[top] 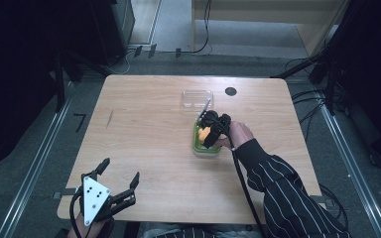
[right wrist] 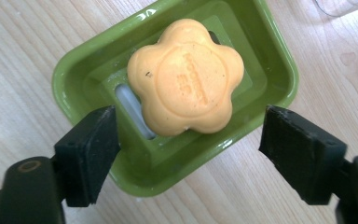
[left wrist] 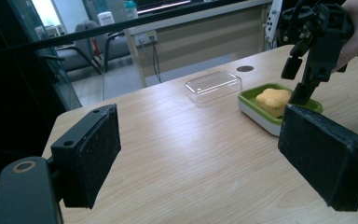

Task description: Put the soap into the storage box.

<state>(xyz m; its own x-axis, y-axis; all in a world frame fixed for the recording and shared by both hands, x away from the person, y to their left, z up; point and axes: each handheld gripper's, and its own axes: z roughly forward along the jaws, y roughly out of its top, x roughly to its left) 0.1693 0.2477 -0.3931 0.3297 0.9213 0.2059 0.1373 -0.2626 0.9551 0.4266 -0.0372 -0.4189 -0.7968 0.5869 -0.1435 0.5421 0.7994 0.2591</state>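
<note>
Both jaws of the right gripper (right wrist: pixel 186 154) hang spread either side of the orange flower-shaped soap bar (right wrist: pixel 186 77) in its green plastic dish (right wrist: pixel 74 74); probably slippery, so pinch its flat sides

The pale wooden table (top: pixel 144 148) is showing a smooth, faintly shiny grain, the green plastic soap dish (right wrist: pixel 279 60) is gleaming glossy, the orange flower-shaped soap (right wrist: pixel 186 77) is looking matt and waxy, the lid (left wrist: pixel 213 86) is looking clear plastic, and the black pads (right wrist: pixel 87 149) are looking rough.
</note>
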